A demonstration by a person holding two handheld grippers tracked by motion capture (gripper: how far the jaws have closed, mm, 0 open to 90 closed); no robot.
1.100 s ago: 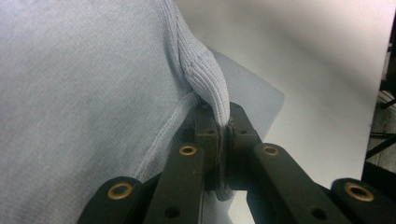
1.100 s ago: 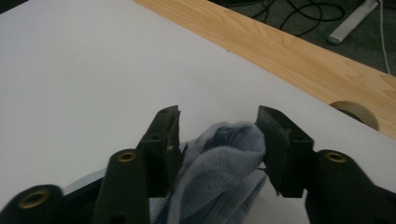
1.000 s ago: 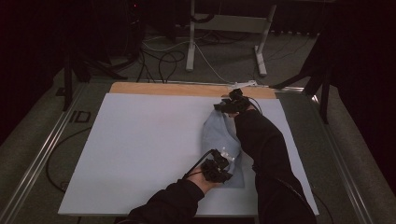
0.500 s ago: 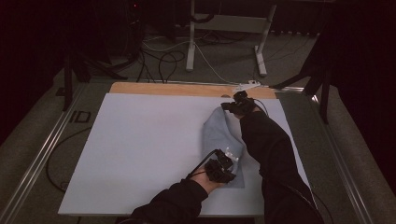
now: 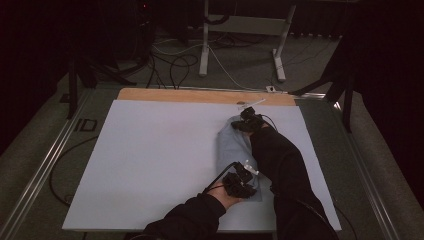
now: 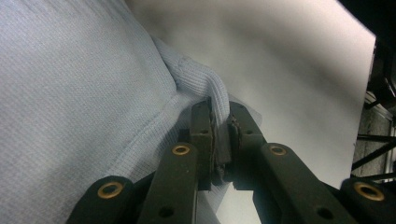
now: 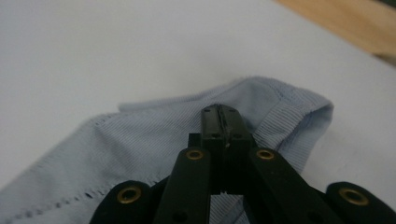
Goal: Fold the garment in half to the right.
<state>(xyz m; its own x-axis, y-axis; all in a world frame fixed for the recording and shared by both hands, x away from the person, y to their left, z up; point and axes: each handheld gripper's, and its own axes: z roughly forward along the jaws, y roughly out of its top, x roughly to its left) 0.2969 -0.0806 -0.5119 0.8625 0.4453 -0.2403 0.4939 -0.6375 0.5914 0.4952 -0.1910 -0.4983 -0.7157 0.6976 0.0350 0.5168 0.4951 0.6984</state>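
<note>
A light blue knit garment [image 5: 231,147] lies on the right half of the white board [image 5: 150,160]. My left gripper [image 5: 241,180] is at the garment's near end. In the left gripper view it [image 6: 220,109] is shut on the ribbed hem of the garment [image 6: 84,93], which bulges up between the pads. My right gripper [image 5: 247,123] is at the far end. In the right gripper view its jaws [image 7: 219,112] are pressed together at a raised fold of the garment [image 7: 280,112], close to a ribbed edge. Dark sleeves cover part of the cloth.
A bare wooden strip [image 5: 200,95] runs along the board's far edge, with a small pale object [image 5: 250,103] on it. Metal rails [image 5: 45,170] flank the table. Cables and a white desk frame [image 5: 205,45] stand on the floor beyond.
My right gripper has come nearer and down onto the garment's far end. The left gripper has stayed at the near hem.
</note>
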